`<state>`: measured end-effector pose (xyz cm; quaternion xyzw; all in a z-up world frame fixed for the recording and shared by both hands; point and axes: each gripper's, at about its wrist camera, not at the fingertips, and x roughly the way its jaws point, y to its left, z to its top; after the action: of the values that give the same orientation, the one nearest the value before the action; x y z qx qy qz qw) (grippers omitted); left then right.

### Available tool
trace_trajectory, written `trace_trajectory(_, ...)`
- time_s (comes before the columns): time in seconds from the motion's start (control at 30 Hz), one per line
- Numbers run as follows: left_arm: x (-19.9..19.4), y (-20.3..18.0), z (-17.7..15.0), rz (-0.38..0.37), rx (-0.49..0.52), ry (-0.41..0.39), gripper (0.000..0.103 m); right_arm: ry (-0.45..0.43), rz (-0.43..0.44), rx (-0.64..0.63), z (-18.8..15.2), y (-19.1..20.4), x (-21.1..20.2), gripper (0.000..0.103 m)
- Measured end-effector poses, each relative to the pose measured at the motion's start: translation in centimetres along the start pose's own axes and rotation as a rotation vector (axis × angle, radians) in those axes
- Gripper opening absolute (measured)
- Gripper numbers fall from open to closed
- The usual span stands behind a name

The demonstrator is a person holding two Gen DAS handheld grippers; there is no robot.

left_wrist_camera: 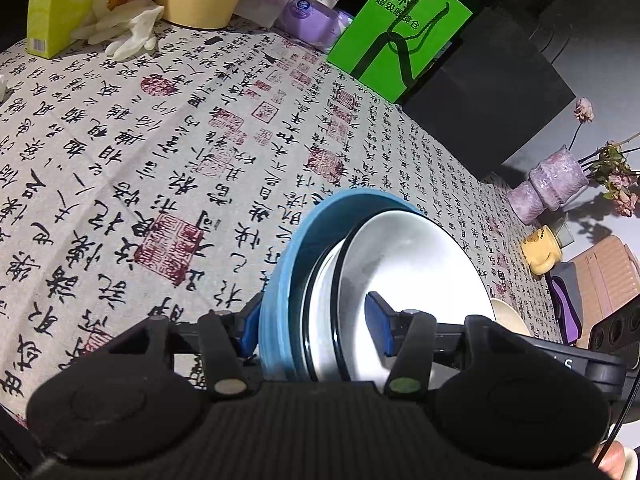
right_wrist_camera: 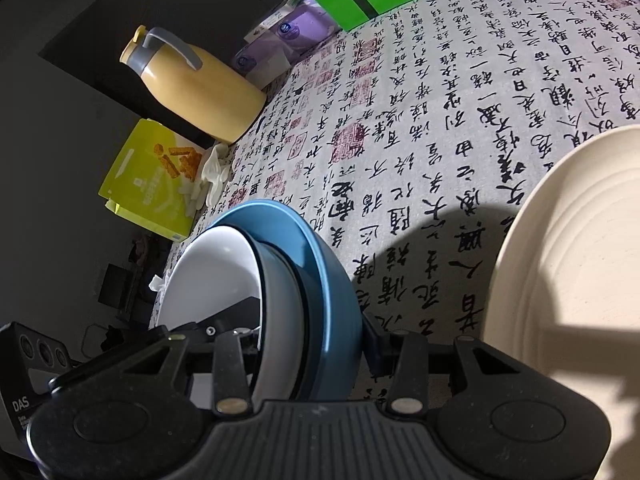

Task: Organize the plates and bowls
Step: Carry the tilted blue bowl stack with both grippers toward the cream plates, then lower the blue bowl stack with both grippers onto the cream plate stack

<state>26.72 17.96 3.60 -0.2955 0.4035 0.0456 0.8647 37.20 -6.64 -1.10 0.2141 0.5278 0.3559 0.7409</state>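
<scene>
Our left gripper [left_wrist_camera: 314,330] has its two blue pads part-way apart and clamped across the rims of a nested pair of bowls: the left pad [left_wrist_camera: 250,328] presses the outer wall of the blue bowl [left_wrist_camera: 280,280], and the right pad [left_wrist_camera: 378,326] lies inside the white bowl [left_wrist_camera: 416,264] that sits in it. Our right gripper [right_wrist_camera: 316,350] grips the same stack from the opposite side, jaws likewise partly closed; one finger [right_wrist_camera: 374,348] is against the blue bowl's [right_wrist_camera: 332,280] outside, while the other reaches into the white bowl [right_wrist_camera: 212,272], its pad largely hidden behind the rim. The stack stands between both sets of fingers, tilted on edge in each view, above the calligraphy-printed tablecloth [left_wrist_camera: 160,152]. Just right of our right gripper lies a cream ridged plate [right_wrist_camera: 572,260] on the cloth. Farther out stand a yellow thermos jug [right_wrist_camera: 200,84], a yellow-green snack box [right_wrist_camera: 152,184] and a green bag [left_wrist_camera: 400,28].
</scene>
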Motion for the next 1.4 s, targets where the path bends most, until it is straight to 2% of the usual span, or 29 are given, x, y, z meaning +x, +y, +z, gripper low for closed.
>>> trace_trajectory(1.4,1.4,-7.4,-1.5,-0.017,0.075,-0.002,0.053,-0.082,0.011,0.036,0.7,-4.5,-6.0,0.041)
